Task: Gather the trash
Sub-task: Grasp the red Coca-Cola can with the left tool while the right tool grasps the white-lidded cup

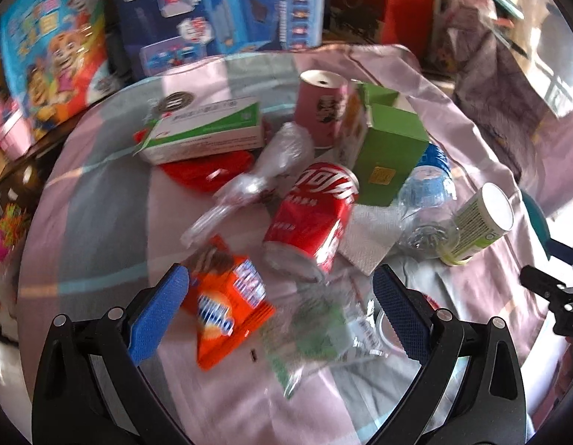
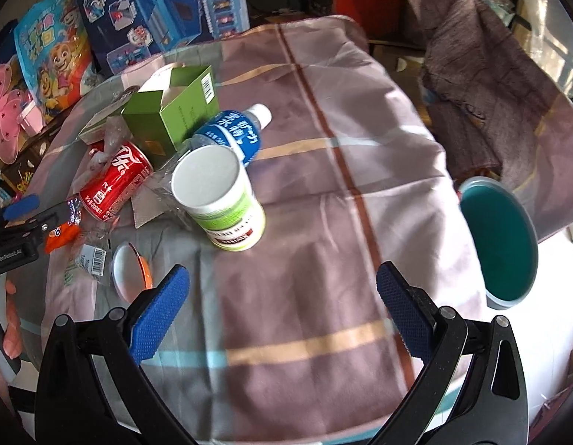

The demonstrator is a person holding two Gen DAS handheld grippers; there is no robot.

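Both jaws wide open, empty. Orange wrapper (image 1: 227, 315) lower centre: light, crinkly, slippery; pinch an edge. Can (image 1: 312, 215) dents easily.

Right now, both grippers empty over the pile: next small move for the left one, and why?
Probably lower the left gripper onto the orange snack packet and close: its jaws stand open, and the packet lies flat between its fingertips, nearer than the red can.

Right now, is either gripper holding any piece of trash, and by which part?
Nothing is held. The left gripper is open above the orange snack wrapper; the right gripper is open over the bare cloth.
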